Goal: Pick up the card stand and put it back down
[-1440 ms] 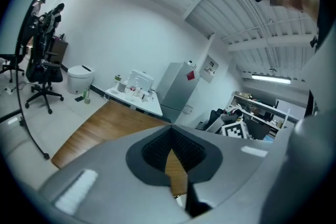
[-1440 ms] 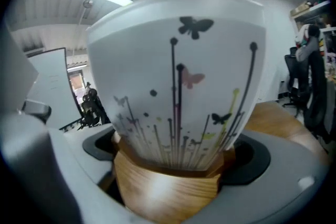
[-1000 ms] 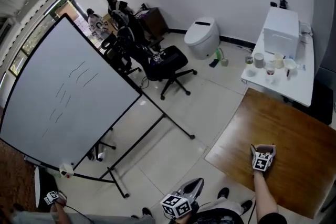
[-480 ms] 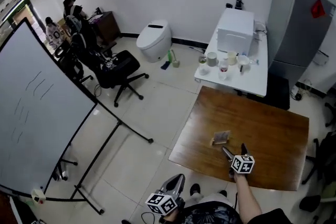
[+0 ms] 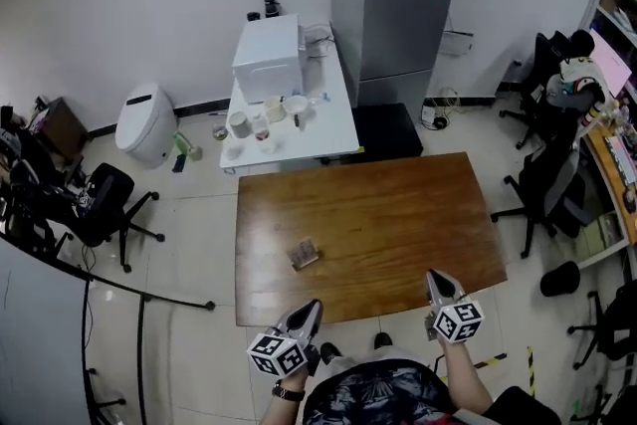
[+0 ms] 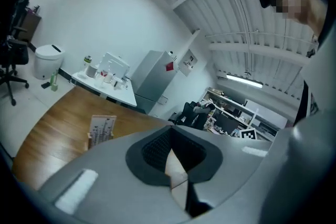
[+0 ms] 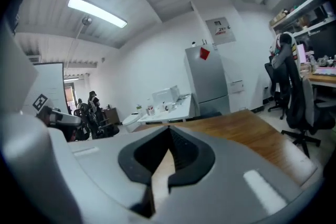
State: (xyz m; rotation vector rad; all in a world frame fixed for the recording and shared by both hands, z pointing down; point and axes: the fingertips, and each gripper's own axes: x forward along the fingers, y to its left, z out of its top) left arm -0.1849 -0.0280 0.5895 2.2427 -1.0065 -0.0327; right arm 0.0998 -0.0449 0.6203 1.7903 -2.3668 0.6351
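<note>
A small card stand (image 5: 304,254) holding a printed card stands on the brown wooden table (image 5: 398,214), left of its middle. The left gripper view shows the card stand (image 6: 102,129) upright, ahead and to the left of the jaws. My left gripper (image 5: 312,306) hovers at the table's near edge, just short of the stand, with its jaws shut and nothing between them. My right gripper (image 5: 435,276) is at the near edge further right, well away from the stand, also shut and empty. The stand does not show in the right gripper view, where the right gripper (image 7: 169,128) points across the bare tabletop.
Behind the wooden table a white table (image 5: 328,129) carries a white box (image 5: 267,58) and several cups. A grey fridge (image 5: 393,15) stands behind that. Office chairs sit at the right (image 5: 542,184) and the left (image 5: 100,199). A whiteboard's legs (image 5: 139,314) are at the lower left.
The head view has swung right, from the whiteboard to the wooden table. The right gripper has drawn back from over the table to its near edge; the left gripper now shows beside it.
</note>
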